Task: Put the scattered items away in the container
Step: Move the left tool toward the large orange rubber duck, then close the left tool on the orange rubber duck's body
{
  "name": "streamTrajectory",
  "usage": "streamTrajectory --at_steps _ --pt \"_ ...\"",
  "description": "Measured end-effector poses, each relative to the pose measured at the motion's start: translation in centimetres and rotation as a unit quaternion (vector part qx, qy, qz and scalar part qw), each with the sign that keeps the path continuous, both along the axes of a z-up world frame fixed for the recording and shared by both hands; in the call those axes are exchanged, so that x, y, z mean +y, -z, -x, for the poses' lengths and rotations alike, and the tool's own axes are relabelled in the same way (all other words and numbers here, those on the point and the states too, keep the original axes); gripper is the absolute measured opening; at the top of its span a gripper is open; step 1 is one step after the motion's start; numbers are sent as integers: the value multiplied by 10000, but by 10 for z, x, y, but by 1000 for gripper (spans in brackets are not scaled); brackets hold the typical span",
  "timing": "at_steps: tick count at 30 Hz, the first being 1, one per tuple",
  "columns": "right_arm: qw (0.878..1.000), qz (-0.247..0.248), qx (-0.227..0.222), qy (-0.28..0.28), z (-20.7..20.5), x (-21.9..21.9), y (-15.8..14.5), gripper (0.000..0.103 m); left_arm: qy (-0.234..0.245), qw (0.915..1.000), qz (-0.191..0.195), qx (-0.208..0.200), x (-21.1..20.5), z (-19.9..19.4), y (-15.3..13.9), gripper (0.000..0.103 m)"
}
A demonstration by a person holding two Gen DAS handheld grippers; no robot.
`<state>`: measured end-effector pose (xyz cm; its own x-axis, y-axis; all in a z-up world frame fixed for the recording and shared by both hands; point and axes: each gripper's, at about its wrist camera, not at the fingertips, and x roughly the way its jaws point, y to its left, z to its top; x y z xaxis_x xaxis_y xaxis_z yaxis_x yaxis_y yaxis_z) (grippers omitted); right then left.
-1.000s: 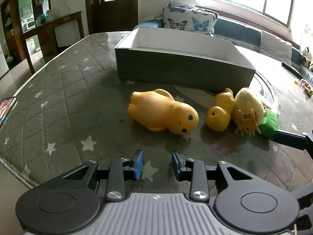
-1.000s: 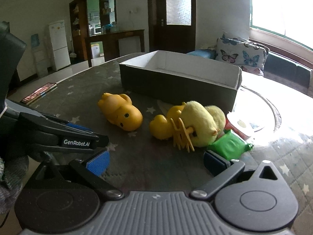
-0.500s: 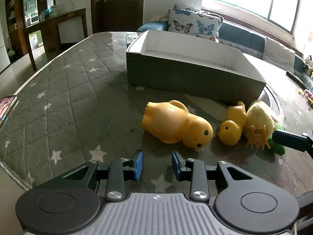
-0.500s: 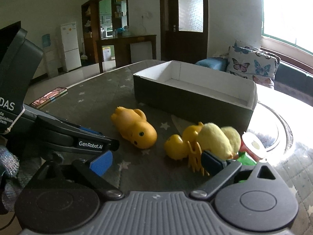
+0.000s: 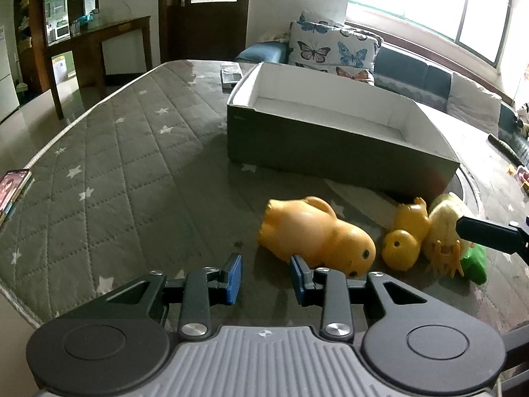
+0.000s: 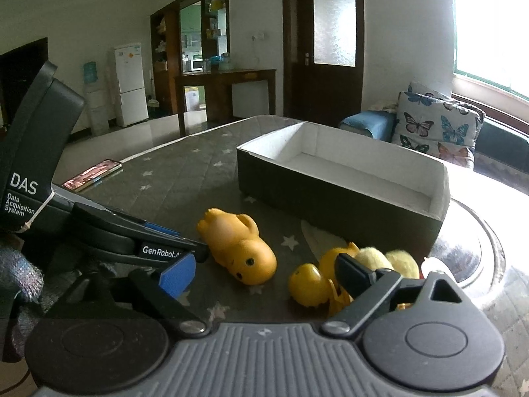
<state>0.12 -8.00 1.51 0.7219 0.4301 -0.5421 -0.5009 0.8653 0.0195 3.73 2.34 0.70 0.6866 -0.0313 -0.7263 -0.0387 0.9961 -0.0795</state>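
Above the table (image 5: 139, 165), both tongs point downward. The left tongs (image 5: 266, 273) stand half apart, empty, just before the big orange toy (image 5: 310, 231). The right tongs (image 6: 264, 273) are wide and closing, nothing gripped, near the small duck (image 6: 309, 284) and plush chick (image 6: 386, 259). Behind them, the box (image 5: 330, 147) shows only its white inside.
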Motion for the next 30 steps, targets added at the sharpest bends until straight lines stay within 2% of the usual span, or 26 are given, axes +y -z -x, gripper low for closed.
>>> streamTrajectory --at_steps 10,19,30 --pt "9992 138 65 -361 -12 15 6 89 -65 9994 320 -64 22 -11 -9 35" --pt "9958 599 92 -691 -23 40 19 83 107 9984 549 -124 26 -18 -17 35" --pt "9947 697 294 -690 -44 48 32 66 297 9964 788 -92 29 -28 -19 35"
